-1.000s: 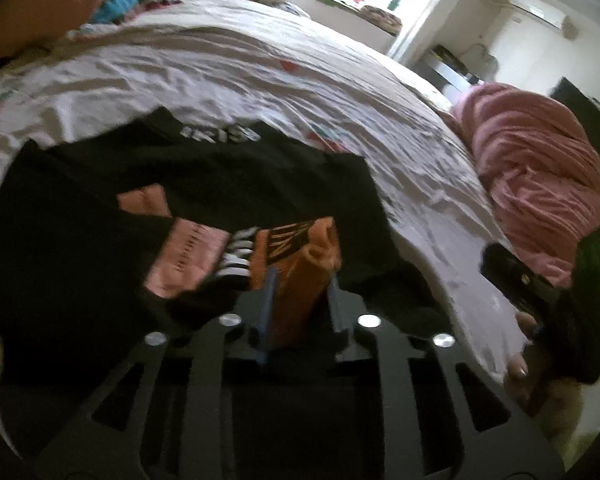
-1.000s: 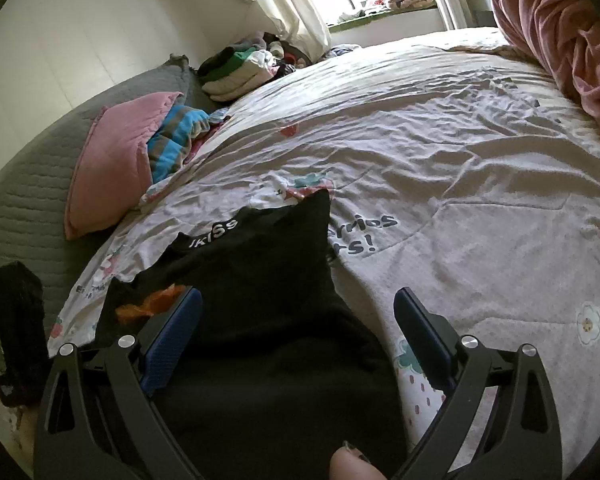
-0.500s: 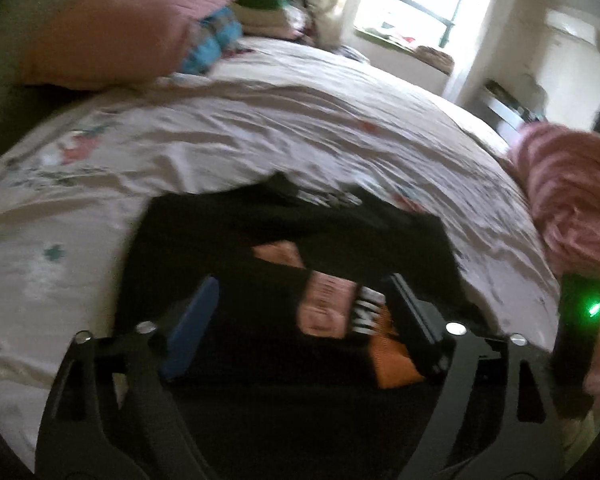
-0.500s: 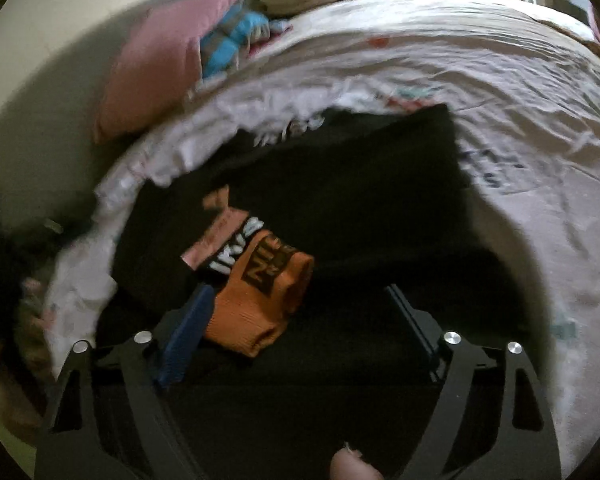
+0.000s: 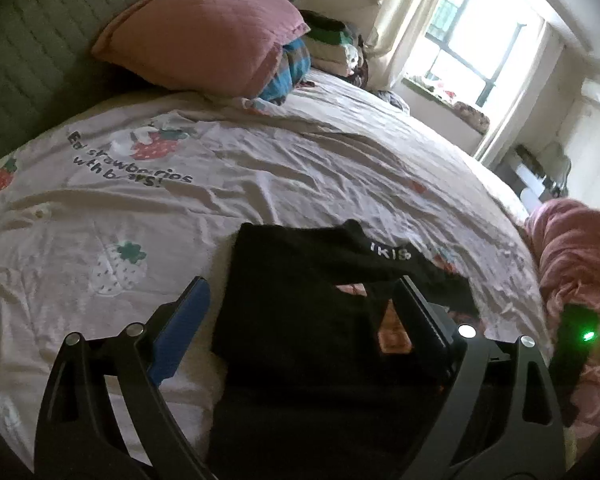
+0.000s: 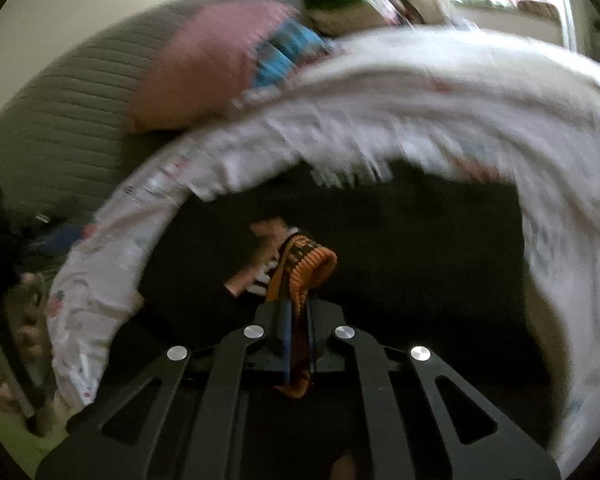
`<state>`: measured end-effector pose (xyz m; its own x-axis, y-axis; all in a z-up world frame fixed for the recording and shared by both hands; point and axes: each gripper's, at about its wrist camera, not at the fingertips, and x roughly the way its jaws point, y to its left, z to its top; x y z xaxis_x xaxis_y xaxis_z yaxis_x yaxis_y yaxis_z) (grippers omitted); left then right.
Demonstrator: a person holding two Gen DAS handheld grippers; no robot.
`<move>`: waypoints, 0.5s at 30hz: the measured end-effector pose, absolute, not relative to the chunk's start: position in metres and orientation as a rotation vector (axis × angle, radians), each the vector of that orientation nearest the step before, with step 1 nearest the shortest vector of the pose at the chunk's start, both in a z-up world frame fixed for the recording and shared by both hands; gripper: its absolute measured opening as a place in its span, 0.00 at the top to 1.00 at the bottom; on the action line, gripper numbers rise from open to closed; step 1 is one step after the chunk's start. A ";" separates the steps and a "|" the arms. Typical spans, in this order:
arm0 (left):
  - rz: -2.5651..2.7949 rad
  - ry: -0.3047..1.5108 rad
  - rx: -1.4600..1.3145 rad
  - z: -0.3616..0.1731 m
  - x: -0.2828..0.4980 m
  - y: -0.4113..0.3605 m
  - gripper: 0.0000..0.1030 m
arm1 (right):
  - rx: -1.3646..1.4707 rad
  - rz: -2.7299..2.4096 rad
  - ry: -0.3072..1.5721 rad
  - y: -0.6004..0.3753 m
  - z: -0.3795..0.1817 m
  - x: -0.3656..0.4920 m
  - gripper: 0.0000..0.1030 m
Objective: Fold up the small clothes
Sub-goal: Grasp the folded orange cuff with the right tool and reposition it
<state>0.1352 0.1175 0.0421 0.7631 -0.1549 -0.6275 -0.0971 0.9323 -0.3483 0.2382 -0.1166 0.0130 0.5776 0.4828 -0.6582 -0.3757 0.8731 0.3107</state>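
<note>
A small black garment (image 5: 300,320) with white lettering and a pink and orange print lies partly folded on the bed sheet (image 5: 260,168). My left gripper (image 5: 300,312) is open and empty, its fingers (image 5: 184,320) either side of the garment's near left part. In the blurred right wrist view, my right gripper (image 6: 298,312) is shut on the garment's orange ribbed cuff (image 6: 312,268), lifting it above the black cloth (image 6: 420,260).
A pink pillow (image 5: 204,28) and striped blue cloth (image 5: 292,68) lie at the head of the bed against a grey quilted headboard (image 5: 32,44). Folded clothes (image 5: 332,48) are stacked near the window. A pink blanket (image 5: 576,248) lies at the right.
My left gripper let go of the orange cuff, opened and drew back to the left. My right gripper moved onto the garment and shut on the orange cuff.
</note>
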 end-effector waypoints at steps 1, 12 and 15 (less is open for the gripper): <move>-0.037 0.701 -0.387 0.043 0.134 0.120 0.17 | 0.106 0.514 0.770 -0.114 0.028 0.239 0.96; -0.037 0.735 -0.334 0.034 0.141 0.113 0.17 | -0.025 0.428 0.664 -0.146 0.060 0.263 0.96; -0.053 0.763 -0.307 0.026 0.148 0.102 0.17 | -0.020 0.391 0.688 -0.156 0.042 0.263 0.96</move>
<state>0.1479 0.1019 0.0263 0.7237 -0.1578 -0.6718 -0.0639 0.9540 -0.2928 0.2634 -0.1557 0.0425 0.7029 0.3449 -0.6221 -0.3580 0.9273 0.1096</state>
